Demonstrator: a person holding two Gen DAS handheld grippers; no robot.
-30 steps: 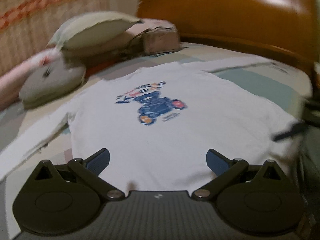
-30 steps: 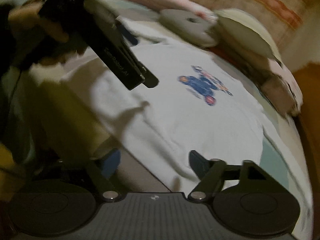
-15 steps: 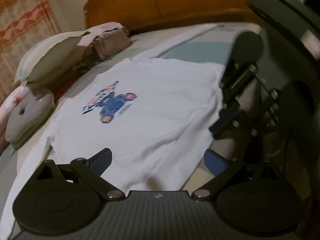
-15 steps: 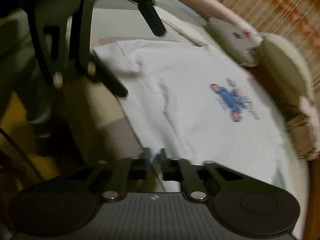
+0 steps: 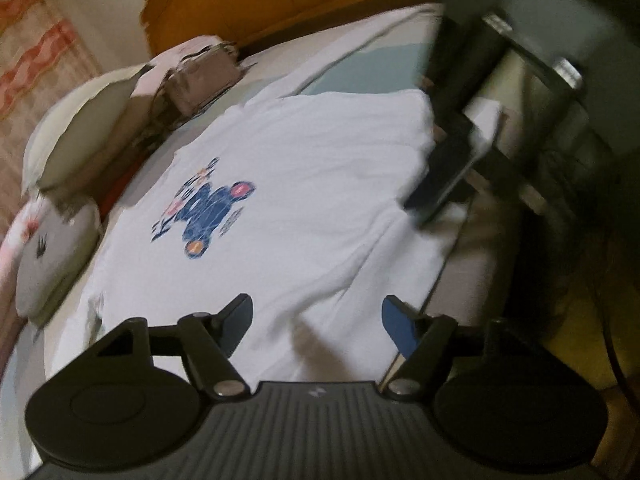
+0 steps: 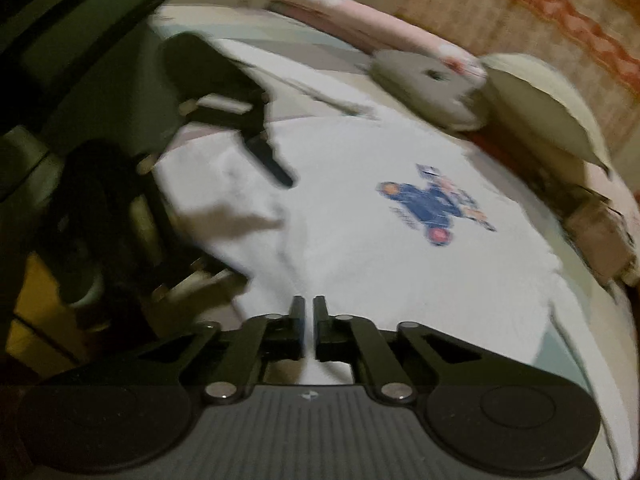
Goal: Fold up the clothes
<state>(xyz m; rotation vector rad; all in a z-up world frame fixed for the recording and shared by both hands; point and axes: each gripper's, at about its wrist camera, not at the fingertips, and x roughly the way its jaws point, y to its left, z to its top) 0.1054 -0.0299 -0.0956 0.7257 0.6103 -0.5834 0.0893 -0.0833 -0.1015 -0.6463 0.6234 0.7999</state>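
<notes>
Right gripper (image 6: 307, 322) clamped on shirt (image 6: 380, 248) hem

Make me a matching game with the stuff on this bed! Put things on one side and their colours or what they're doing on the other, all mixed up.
Things:
1. shirt
2. headboard
3. left gripper
4. right gripper

Descriptions:
A. orange-brown wood
B. shut on the hem of the cloth
C. white, with a blue cartoon print
D. fingers spread wide open

Pairs: 1-C, 2-A, 3-D, 4-B
</notes>
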